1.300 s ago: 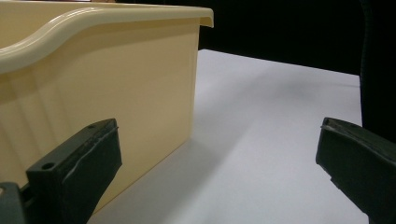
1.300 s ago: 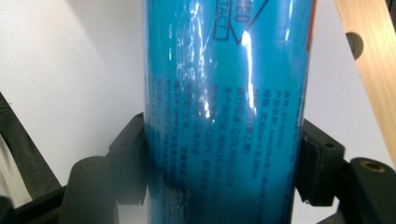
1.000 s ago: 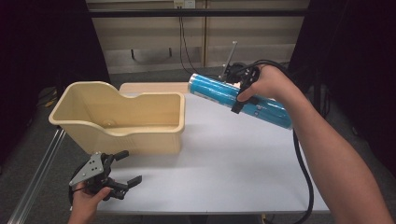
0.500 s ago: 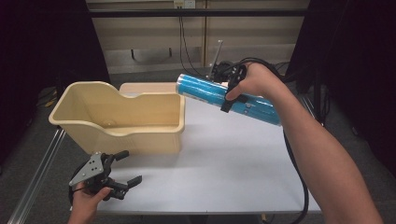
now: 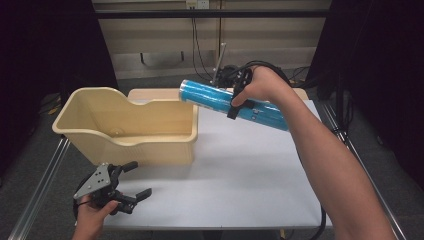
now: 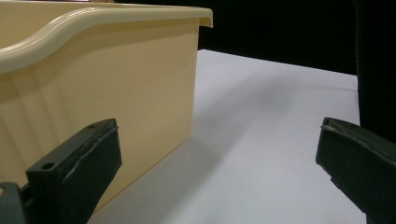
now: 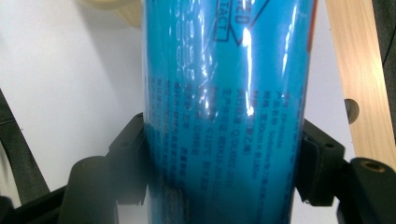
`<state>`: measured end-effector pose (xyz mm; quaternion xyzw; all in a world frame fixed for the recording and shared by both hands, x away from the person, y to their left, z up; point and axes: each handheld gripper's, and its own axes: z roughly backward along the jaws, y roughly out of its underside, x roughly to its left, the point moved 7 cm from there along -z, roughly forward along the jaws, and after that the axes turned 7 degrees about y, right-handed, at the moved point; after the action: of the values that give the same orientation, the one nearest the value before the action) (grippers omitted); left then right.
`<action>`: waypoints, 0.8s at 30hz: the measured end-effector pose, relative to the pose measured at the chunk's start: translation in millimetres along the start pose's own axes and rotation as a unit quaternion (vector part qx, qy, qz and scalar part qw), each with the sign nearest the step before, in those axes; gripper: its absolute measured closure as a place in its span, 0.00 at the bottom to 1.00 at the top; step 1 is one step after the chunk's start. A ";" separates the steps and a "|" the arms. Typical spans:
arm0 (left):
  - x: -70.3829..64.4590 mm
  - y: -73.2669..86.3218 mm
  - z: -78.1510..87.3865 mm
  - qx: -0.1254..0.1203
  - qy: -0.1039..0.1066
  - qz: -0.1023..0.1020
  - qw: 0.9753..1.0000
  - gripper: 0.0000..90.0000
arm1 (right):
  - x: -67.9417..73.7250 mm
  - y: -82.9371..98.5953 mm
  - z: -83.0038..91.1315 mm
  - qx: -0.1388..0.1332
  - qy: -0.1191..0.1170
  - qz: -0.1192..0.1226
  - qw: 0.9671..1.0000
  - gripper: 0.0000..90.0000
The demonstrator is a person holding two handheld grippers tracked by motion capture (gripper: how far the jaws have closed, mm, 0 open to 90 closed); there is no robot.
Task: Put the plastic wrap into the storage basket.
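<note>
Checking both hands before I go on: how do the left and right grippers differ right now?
The left gripper sits low at the table's near edge with jaws spread and empty; the right gripper is raised, jaws shut on the blue tube. The left is beside the beige bin's front wall; the right holds its tube tilted by the bin's far corner. Both have black jaws.

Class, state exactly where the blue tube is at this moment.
In the high view the blue tube is held in the air right of centre, clamped in the right tool, its left end above the right rim of the cream bin.
</note>
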<state>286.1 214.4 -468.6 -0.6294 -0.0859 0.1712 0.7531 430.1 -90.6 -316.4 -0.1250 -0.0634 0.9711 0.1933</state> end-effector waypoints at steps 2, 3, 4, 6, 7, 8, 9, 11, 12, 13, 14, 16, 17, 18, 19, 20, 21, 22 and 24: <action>0.1 0.1 0.0 0.002 0.000 -0.002 1.000 0.00 | 0.8 -3.4 -0.9 -0.001 -0.001 0.004 1.000 0.36; 0.0 0.0 0.0 0.002 0.000 -0.003 1.000 0.00 | 1.4 -5.4 -1.7 -0.004 -0.001 0.004 1.000 0.36; 0.0 -0.3 -0.5 -0.002 -0.002 -0.003 1.000 0.00 | 2.1 -6.8 -1.8 0.000 -0.003 0.007 1.000 0.36; 0.0 -0.2 -0.4 -0.002 -0.002 -0.003 1.000 0.00 | 3.2 -10.5 -3.0 -0.004 -0.004 0.012 1.000 0.36; 0.0 -0.2 -0.4 -0.002 -0.002 -0.003 1.000 0.00 | 3.5 -12.1 -3.0 -0.003 -0.006 0.013 1.000 0.36; -0.1 -0.1 -0.3 -0.002 -0.002 -0.003 1.000 0.00 | 3.3 -13.8 -3.3 -0.005 -0.004 0.013 1.000 0.36; -0.2 -0.1 -0.3 -0.002 -0.001 -0.003 1.000 0.00 | 3.5 -15.3 -3.6 -0.005 -0.005 0.014 1.000 0.36; -0.1 0.0 -0.1 -0.001 -0.001 -0.003 1.000 0.00 | 3.9 -18.6 -5.2 -0.010 -0.005 0.016 1.000 0.36; -0.2 0.0 0.1 -0.001 -0.002 -0.002 1.000 0.00 | 3.8 -19.7 -5.1 -0.006 -0.005 0.020 1.000 0.36; -0.2 -0.1 0.2 -0.002 -0.002 -0.003 1.000 0.00 | 4.2 -21.1 -5.6 -0.006 -0.006 0.021 1.000 0.36; -0.5 0.0 0.2 -0.003 -0.003 0.001 1.000 0.00 | 4.6 -22.8 -6.1 -0.007 -0.005 0.021 1.000 0.36; 0.1 0.0 1.0 -0.001 -0.002 -0.004 1.000 0.00 | 5.1 -25.8 -6.8 -0.010 -0.006 0.023 1.000 0.36; 0.2 0.0 1.1 -0.001 -0.002 -0.004 1.000 0.00 | 5.1 -27.5 -7.3 -0.012 -0.005 0.026 1.000 0.36; 0.0 -0.1 1.1 -0.002 -0.002 -0.003 1.000 0.00 | 5.3 -28.8 -7.5 -0.010 -0.007 0.027 1.000 0.36; 0.2 -0.4 1.2 -0.004 -0.004 -0.004 1.000 0.00 | 5.6 -30.5 -8.3 -0.013 -0.006 0.028 1.000 0.36; 0.3 -0.5 1.2 -0.005 -0.005 -0.003 1.000 0.00 | 5.5 -31.4 -7.9 -0.009 -0.006 0.029 1.000 0.36; 0.3 -0.5 1.4 -0.005 -0.005 -0.004 1.000 0.00 | 5.9 -33.2 -8.9 -0.015 -0.008 0.028 0.999 0.36; 0.3 -0.5 1.4 -0.005 -0.005 -0.003 1.000 0.00 | 6.0 -34.3 -8.7 -0.013 -0.008 0.030 0.999 0.36; 0.4 -0.1 1.6 -0.003 -0.004 -0.004 1.000 0.00 | 6.8 -37.1 -9.9 -0.011 -0.005 0.034 0.999 0.36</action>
<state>285.9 216.1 -468.2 -0.6306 -0.0916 0.1704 0.7516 440.0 -53.1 -321.0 -0.1246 -0.0708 0.9768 0.1589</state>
